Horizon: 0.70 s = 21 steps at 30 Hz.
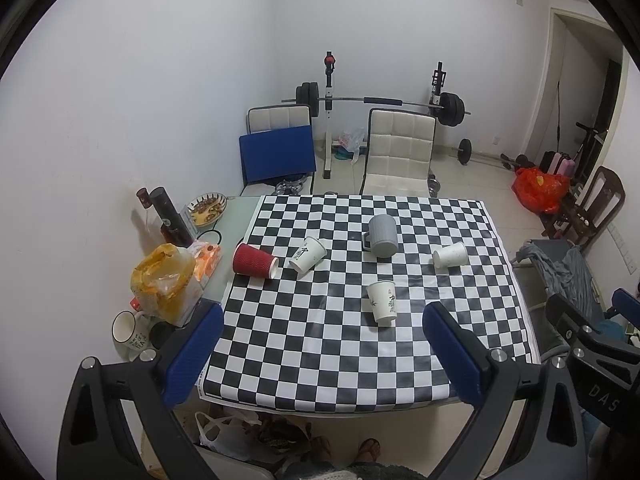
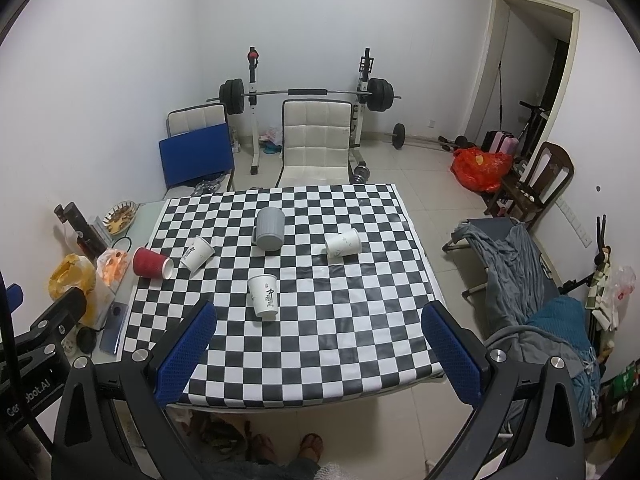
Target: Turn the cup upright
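Several cups sit on the checkered tablecloth (image 1: pixel 320 360). A red ribbed cup (image 1: pixel 254 261) (image 2: pixel 151 263) lies on its side at the left edge. A white printed paper cup (image 1: pixel 307 254) (image 2: pixel 197 253) lies tilted beside it. A grey mug (image 1: pixel 382 236) (image 2: pixel 270 228) stands upside down. A white cup (image 1: pixel 450 255) (image 2: pixel 343 243) lies on its side at the right. A white printed cup (image 1: pixel 383 302) (image 2: pixel 264 295) stands upright nearest me. My left gripper (image 1: pixel 323 344) and right gripper (image 2: pixel 320 344) are open, empty, above the table's near edge.
Left of the cloth are snack bags (image 1: pixel 166 280), a dark bottle (image 1: pixel 170 216), a plate of food (image 1: pixel 206 209) and a white mug (image 1: pixel 129 329). Two white chairs (image 1: pixel 398 152) and a barbell rack (image 1: pixel 380 102) stand behind the table. A cot with clothes (image 2: pixel 520 272) stands at the right.
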Available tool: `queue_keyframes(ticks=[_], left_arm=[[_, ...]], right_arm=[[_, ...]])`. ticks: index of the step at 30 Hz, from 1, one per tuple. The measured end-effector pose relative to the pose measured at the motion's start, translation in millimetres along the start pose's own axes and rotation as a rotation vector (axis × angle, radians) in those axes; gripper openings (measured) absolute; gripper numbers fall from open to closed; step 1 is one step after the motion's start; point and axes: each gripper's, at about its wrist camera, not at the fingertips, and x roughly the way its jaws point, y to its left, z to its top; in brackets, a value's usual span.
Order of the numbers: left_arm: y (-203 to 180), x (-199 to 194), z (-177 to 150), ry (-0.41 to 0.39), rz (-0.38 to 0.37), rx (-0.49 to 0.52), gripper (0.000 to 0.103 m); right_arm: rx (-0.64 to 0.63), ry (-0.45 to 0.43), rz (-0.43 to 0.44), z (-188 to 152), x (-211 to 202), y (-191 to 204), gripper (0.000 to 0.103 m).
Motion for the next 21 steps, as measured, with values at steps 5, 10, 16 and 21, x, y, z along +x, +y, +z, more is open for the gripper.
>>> queue_keyframes(ticks=[5, 10, 16, 21], left_arm=[[-0.5, -0.7, -1.1, -0.003, 0.001, 0.000, 0.102], [-0.4, -0.9, -1.1, -0.004, 0.001, 0.001, 0.102], [-1.5, -1.5, -0.2, -0.003, 0.001, -0.001, 0.102], [-0.9, -2.3, -1.2, -0.008, 0.001, 0.001, 0.102]], right_arm=[[0.000, -0.003, -0.002, -1.5, -0.4, -0.4, 0.103], [0.002, -0.005, 0.001, -1.1, -1.9, -0.6, 0.103], [0.001, -0.008, 0.000, -1.1, -3.1, -1.3, 0.103], [0.002, -0.009, 0.000, -0.4, -4.6, -1.8, 0.103]])
